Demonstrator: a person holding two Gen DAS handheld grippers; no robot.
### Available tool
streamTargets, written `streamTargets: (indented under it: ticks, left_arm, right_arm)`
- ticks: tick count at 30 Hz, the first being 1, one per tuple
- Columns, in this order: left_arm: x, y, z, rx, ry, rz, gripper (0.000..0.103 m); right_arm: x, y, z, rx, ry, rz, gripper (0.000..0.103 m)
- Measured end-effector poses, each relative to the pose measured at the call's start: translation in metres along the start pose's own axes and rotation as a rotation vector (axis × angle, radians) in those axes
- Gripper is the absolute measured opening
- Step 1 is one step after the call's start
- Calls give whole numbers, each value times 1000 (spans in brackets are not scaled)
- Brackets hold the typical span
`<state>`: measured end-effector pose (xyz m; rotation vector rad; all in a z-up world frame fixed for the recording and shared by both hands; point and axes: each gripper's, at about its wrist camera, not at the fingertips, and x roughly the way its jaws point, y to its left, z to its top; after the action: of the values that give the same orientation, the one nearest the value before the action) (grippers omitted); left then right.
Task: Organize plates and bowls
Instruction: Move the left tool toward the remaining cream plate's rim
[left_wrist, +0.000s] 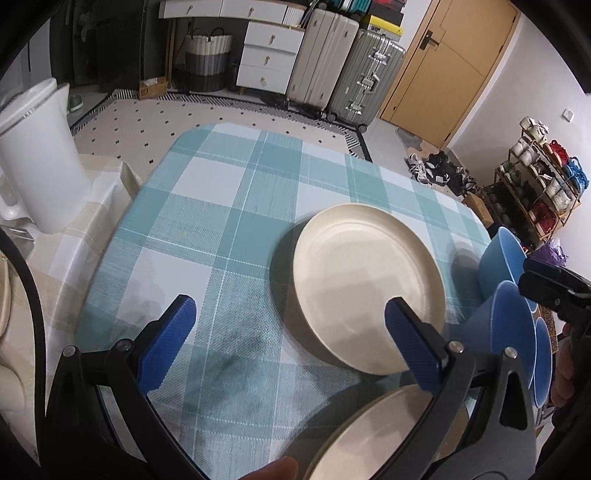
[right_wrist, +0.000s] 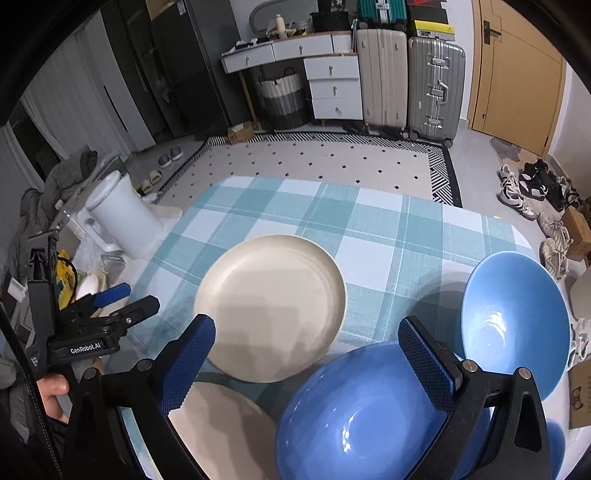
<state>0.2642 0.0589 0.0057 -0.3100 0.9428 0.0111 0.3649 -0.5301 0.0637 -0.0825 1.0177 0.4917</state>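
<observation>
A cream plate (left_wrist: 365, 284) (right_wrist: 273, 306) lies on the teal checked table (left_wrist: 221, 221) (right_wrist: 388, 229). A second cream plate (left_wrist: 376, 432) (right_wrist: 225, 432) lies nearer the front edge. Two blue bowls stand on the right: one near (right_wrist: 354, 417) (left_wrist: 509, 325), one farther right (right_wrist: 513, 317) (left_wrist: 498, 254). My left gripper (left_wrist: 291, 332) is open and empty, above the table just left of the plates; it also shows in the right wrist view (right_wrist: 125, 295). My right gripper (right_wrist: 306, 350) is open and empty, above the near bowl and the first plate; it shows in the left wrist view (left_wrist: 546, 288).
A white kettle (left_wrist: 37, 162) (right_wrist: 122, 221) stands on a beige-clothed surface left of the table. Suitcases (left_wrist: 347, 66), drawers and a basket line the far wall. Shoes (right_wrist: 528, 188) and a rack (left_wrist: 535, 184) are at the right.
</observation>
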Motion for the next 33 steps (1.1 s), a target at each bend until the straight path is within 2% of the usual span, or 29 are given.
streamTargets:
  ticks: [12, 15, 19, 22, 27, 33]
  left_arm:
    - [41, 4, 1, -7, 64, 2, 102]
    - [48, 3, 2, -9, 76, -5, 100]
    - [57, 0, 2, 3, 93, 0, 92]
    - [62, -1, 1, 7, 109, -3, 87]
    - [71, 2, 0, -8, 136, -14, 84]
    - [79, 2, -2, 0, 148, -24, 77]
  right_arm:
    - [50, 1, 5, -39, 118, -10, 99]
    - [61, -2, 7, -15, 153, -3, 98]
    - [75, -6, 10, 3, 185, -7, 98]
    - [86, -10, 12, 21, 213, 1, 93]
    - [99, -11, 15, 18, 240, -14, 85]
    - [110, -8, 16, -7, 267, -32, 82]
